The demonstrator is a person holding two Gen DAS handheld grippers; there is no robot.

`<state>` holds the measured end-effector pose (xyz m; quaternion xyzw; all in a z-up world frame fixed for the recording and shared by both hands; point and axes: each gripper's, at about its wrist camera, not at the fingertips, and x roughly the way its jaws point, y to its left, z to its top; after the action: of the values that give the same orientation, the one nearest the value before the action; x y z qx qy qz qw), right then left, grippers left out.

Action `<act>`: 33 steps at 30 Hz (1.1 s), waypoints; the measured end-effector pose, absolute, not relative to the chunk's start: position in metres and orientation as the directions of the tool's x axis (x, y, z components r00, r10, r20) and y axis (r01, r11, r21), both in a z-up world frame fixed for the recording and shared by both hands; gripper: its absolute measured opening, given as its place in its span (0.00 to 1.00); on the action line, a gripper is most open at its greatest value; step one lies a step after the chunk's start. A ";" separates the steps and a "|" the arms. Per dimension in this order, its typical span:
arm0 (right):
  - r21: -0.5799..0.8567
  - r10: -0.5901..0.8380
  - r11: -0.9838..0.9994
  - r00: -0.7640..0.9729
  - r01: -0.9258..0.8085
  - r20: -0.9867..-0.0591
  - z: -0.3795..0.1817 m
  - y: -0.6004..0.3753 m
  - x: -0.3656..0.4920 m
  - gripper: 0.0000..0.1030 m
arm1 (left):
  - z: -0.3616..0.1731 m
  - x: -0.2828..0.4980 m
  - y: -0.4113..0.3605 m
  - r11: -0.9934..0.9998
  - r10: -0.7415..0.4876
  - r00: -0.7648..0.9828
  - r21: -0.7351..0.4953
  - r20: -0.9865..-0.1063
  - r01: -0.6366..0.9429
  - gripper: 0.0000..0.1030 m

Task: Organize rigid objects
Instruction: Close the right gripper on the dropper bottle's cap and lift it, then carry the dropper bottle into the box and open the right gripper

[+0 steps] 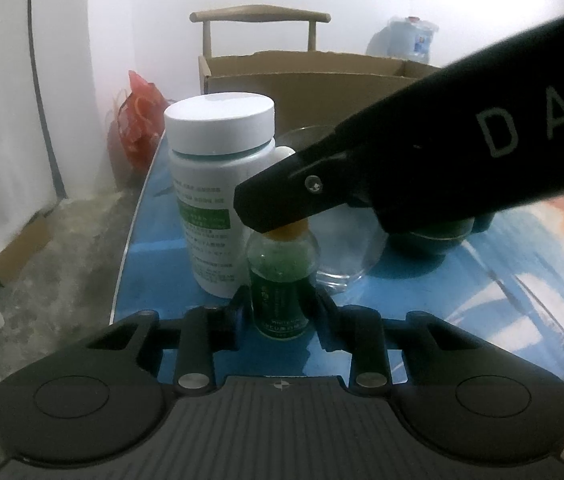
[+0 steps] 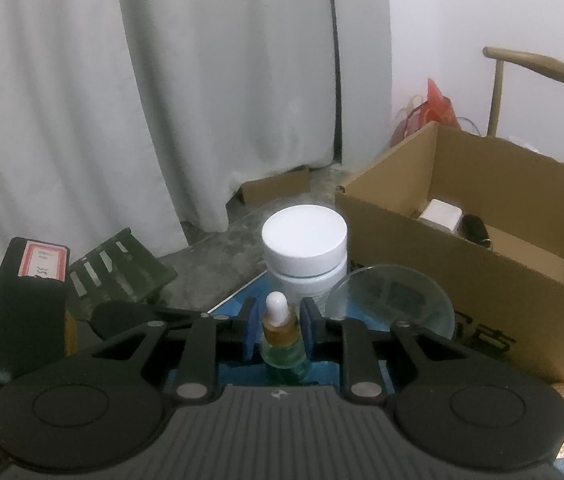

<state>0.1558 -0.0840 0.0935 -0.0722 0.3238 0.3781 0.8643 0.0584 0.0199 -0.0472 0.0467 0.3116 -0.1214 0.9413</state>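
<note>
1. The small green dropper bottle (image 1: 280, 280) stands upright on the blue tabletop (image 1: 422, 300), near its edge and just in front of the big white-capped jar (image 1: 218, 196). Both tools are on it at once.

2. The left gripper (image 1: 280, 308) has its fingers on either side of the bottle's lower body. They look pressed to the glass, so I'd call it clamped on the bottle, though the blur makes the contact hard to swear to.

3. The right gripper (image 2: 278, 330) straddles the bottle's neck and amber collar from above. A sliver of space shows between each blue pad (image 2: 248, 334) and the collar, so I cannot tell whether it is gripping or only closing in.

4. Done so far, as I judge it: the cardboard box (image 2: 482, 256) already holds a white block (image 2: 440, 214) and a dark object (image 2: 476, 228).

5. Left to do: the dropper bottle, the jar and the clear glass dish (image 2: 392, 296) beside them all sit on the table, outside the box. If the box is where things go, most of the sorting remains.
</note>
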 end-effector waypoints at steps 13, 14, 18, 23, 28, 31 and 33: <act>0.168 0.690 0.645 0.474 -0.745 -0.547 0.128 -0.098 0.131 0.21 | -0.005 0.025 0.014 0.972 -0.159 0.812 0.056 -0.562 0.230 0.30; 0.174 0.705 0.634 0.471 -0.753 -0.531 0.135 -0.101 0.128 0.21 | 0.003 0.021 0.013 0.972 -0.152 0.819 0.067 -0.553 0.226 0.30; 0.189 0.766 0.591 0.472 -0.784 -0.436 0.169 -0.116 0.117 0.21 | 0.043 0.010 0.005 0.967 -0.123 0.858 0.133 -0.499 0.216 0.30; 0.163 0.798 0.571 0.498 -0.805 -0.339 0.211 -0.134 0.125 0.21 | 0.089 0.025 -0.006 0.952 -0.127 0.891 0.197 -0.436 0.232 0.30; 0.175 0.777 0.611 0.543 -0.772 -0.320 0.239 -0.151 0.164 0.21 | 0.120 0.077 -0.016 0.935 -0.213 0.856 0.156 -0.471 0.319 0.30; 0.209 0.745 0.652 0.562 -0.729 -0.359 0.242 -0.158 0.201 0.21 | 0.126 0.125 -0.020 0.920 -0.287 0.786 0.070 -0.547 0.385 0.30; 0.249 0.729 0.671 0.558 -0.699 -0.397 0.235 -0.163 0.230 0.21 | 0.122 0.160 -0.026 0.916 -0.307 0.734 0.021 -0.605 0.401 0.30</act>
<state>0.2304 -0.1634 0.2355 0.0315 0.2394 0.4046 0.8820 0.1599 -0.0264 0.1224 0.0751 0.3105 -0.1907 0.9282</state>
